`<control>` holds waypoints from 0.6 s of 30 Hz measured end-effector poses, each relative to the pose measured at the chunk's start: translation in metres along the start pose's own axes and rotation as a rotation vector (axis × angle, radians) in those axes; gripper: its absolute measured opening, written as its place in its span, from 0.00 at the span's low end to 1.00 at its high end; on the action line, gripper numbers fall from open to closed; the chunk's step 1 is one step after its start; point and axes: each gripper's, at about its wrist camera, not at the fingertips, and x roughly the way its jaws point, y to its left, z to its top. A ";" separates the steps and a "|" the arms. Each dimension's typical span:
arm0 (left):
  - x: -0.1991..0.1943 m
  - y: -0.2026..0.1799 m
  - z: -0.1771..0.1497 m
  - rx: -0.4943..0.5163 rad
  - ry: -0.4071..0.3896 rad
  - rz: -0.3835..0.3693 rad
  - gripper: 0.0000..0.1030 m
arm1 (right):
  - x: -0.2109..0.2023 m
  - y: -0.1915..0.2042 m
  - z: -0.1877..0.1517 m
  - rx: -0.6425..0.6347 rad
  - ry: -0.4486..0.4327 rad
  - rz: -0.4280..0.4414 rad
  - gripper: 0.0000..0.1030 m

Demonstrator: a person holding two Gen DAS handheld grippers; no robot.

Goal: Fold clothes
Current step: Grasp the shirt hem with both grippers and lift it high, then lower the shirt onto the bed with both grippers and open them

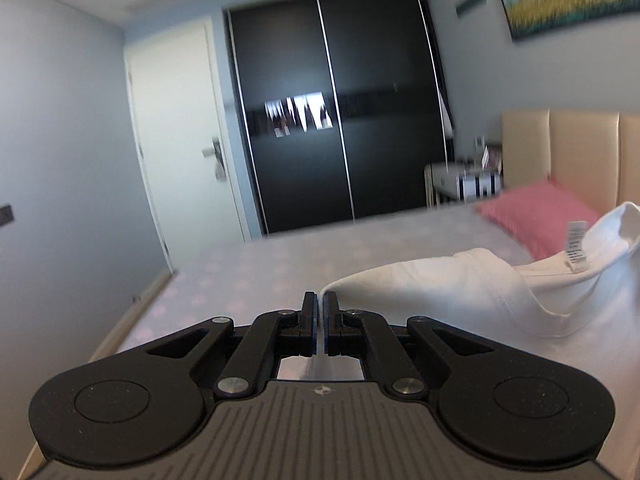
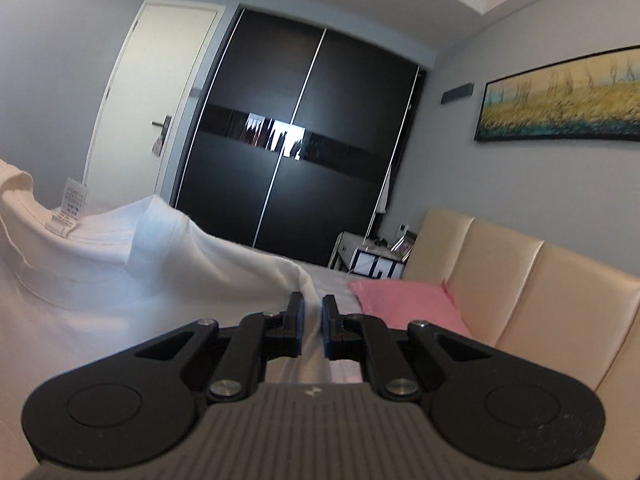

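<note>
My left tongs (image 1: 321,300) are closed on a corner of the white shirt (image 1: 460,292). My right tongs (image 2: 311,304) pinch another edge of it, a little gap between the jaws. The shirt hangs stretched between them above the bed (image 1: 256,264), collar label (image 1: 576,246) showing. I judge it is mid-fold: lifted, not lying as a flat packet.

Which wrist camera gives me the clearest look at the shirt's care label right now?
Right wrist view: the care label stands sharp and unobstructed on the white shirt. In the left wrist view it sits near the frame's edge, smaller and slightly blurred.
</note>
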 end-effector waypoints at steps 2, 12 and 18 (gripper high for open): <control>0.041 0.007 -0.015 0.027 0.078 -0.007 0.01 | 0.038 0.009 -0.013 -0.016 0.052 0.016 0.09; 0.196 0.004 -0.102 0.158 0.344 -0.022 0.01 | 0.214 0.092 -0.102 -0.099 0.300 0.064 0.09; 0.258 -0.010 -0.145 0.221 0.453 -0.051 0.01 | 0.297 0.141 -0.165 -0.138 0.437 0.090 0.09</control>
